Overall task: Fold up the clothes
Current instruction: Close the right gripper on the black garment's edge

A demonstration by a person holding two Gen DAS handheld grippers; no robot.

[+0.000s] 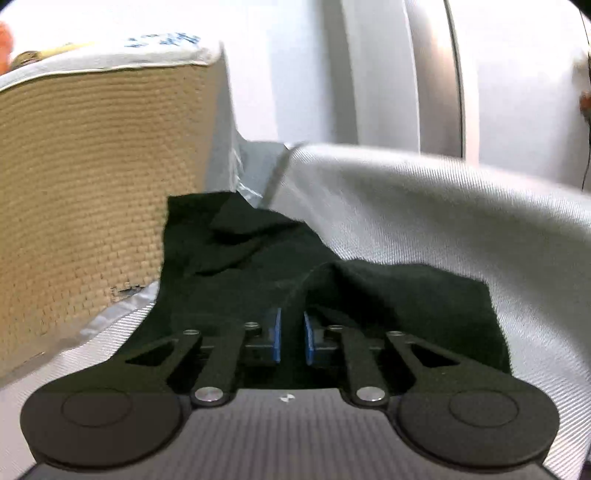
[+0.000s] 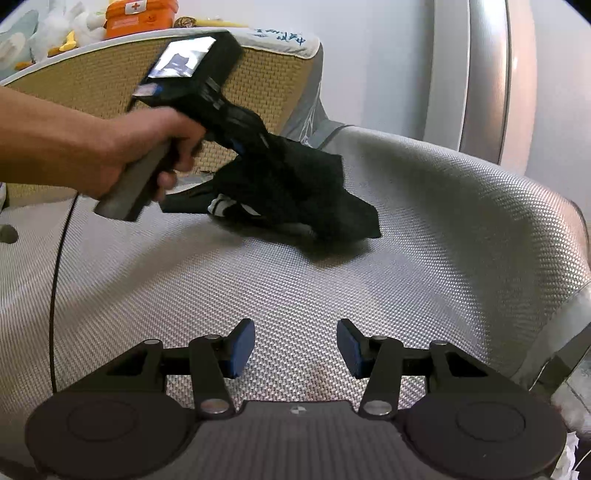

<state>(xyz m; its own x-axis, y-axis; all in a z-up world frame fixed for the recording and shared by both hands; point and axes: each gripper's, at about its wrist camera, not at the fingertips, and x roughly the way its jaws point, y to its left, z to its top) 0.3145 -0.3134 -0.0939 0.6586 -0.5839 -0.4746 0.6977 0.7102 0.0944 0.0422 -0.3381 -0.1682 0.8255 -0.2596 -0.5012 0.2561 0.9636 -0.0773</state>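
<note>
Left tool (image 1: 291,336) clamped on black garment (image 2: 295,192), right tool (image 2: 295,349) apart over grey woven cover (image 2: 332,288), tan mattress (image 1: 92,177) just behind

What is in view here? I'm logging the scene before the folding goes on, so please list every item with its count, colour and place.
black garment: one, black with a bit of white showing, crumpled on the grey surface, a fold pinched in the left gripper
woven grey surface: one, light grey, under the garment and both grippers
tan woven block: one, beige with a white top edge, standing behind the garment on the left
orange box: one, orange with a white cross label, on top at the far left
soft toys: several, white and pale, beside the orange box
left gripper: one, black with blue pads, shut on the garment
right gripper: one, black with blue pads, open above the surface
hand: one, gripping the left gripper's handle
</note>
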